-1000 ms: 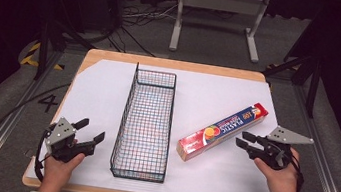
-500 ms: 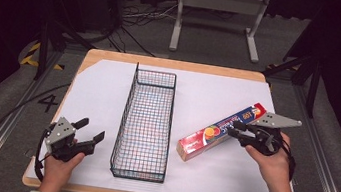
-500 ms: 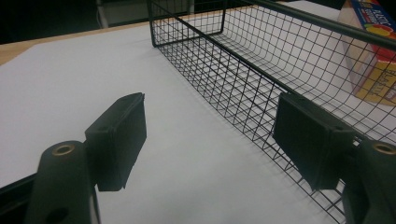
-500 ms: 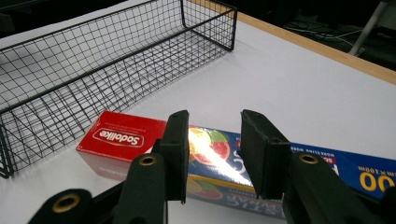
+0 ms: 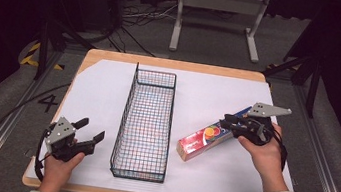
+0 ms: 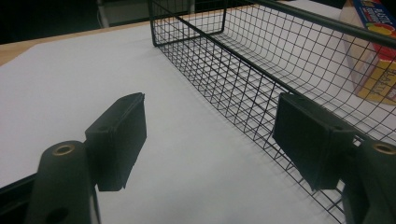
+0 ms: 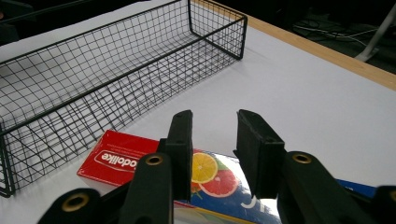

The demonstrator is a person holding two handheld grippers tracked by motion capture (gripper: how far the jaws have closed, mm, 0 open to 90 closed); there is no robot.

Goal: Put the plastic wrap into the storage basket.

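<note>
Dark floor, loose cables and a grey metal stand (image 5: 218,17) are seen beyond a wooden table (image 5: 113,57) that is covered with a white sheet (image 5: 213,102). From the high view, a black wire basket (image 5: 146,123) is seen standing lengthwise at the middle of the sheet. To its right a long wrap box (image 5: 213,135) is lying at a slant, red end nearest the basket. The right tongs (image 5: 229,123) are held over the far half of that box by the right hand (image 5: 263,154); their jaws have just been closing, and whether the pads are pressed on the box cannot be told from up here. The left tongs (image 5: 90,132) are held by the left hand (image 5: 59,163) near the table's front left corner, jaws spread wide with nothing between them, just beside the basket's near end.

Now the left gripper view: the left tongs (image 6: 210,135) are shown with the two black jaws well apart over bare sheet (image 6: 70,84). The basket (image 6: 261,60) is seen running away along the right jaw, and a corner of the box (image 6: 373,60) is caught through the mesh.

Over to the right gripper view: the right tongs (image 7: 212,154) are seen part-way closed above the box (image 7: 135,161), at the fruit print beside its red end. A gap is left between the pads, and no pressing on the box is seen. The basket (image 7: 116,70) is stretched out beyond.
</note>
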